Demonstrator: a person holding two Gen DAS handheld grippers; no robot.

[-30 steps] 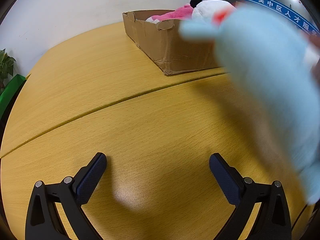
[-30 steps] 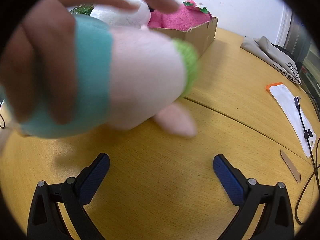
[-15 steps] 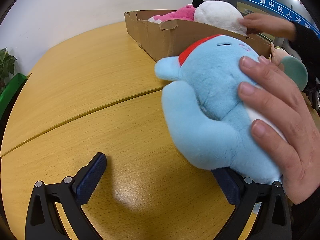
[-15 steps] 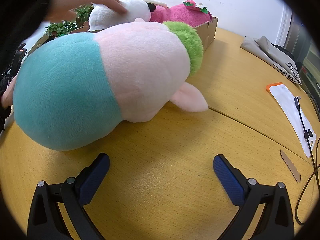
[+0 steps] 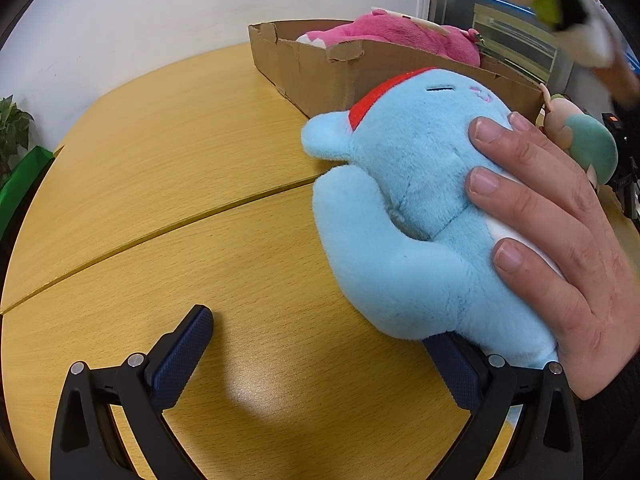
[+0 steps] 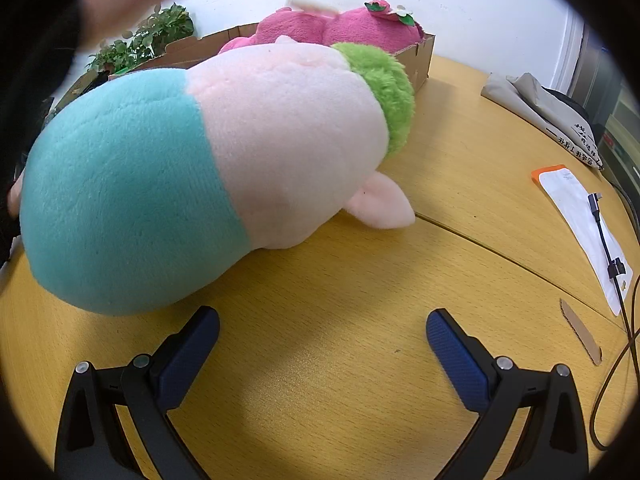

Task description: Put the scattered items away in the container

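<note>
1. The blue plush toy (image 5: 404,216) lies on the wooden table (image 5: 168,168) just in front of my left gripper (image 5: 320,356), its back end over my right-hand finger; a bare hand (image 5: 560,240) presses on it, I judge to set it out for me.
2. My left gripper is spread wide and grips nothing.
3. The pink-and-teal plush toy (image 6: 192,176) lies on its side ahead of my right gripper (image 6: 324,344), also wide apart and empty.
4. The cardboard box (image 5: 320,68) sits beyond both toys, already holding a pink plush (image 6: 340,26); it is the destination.
</note>
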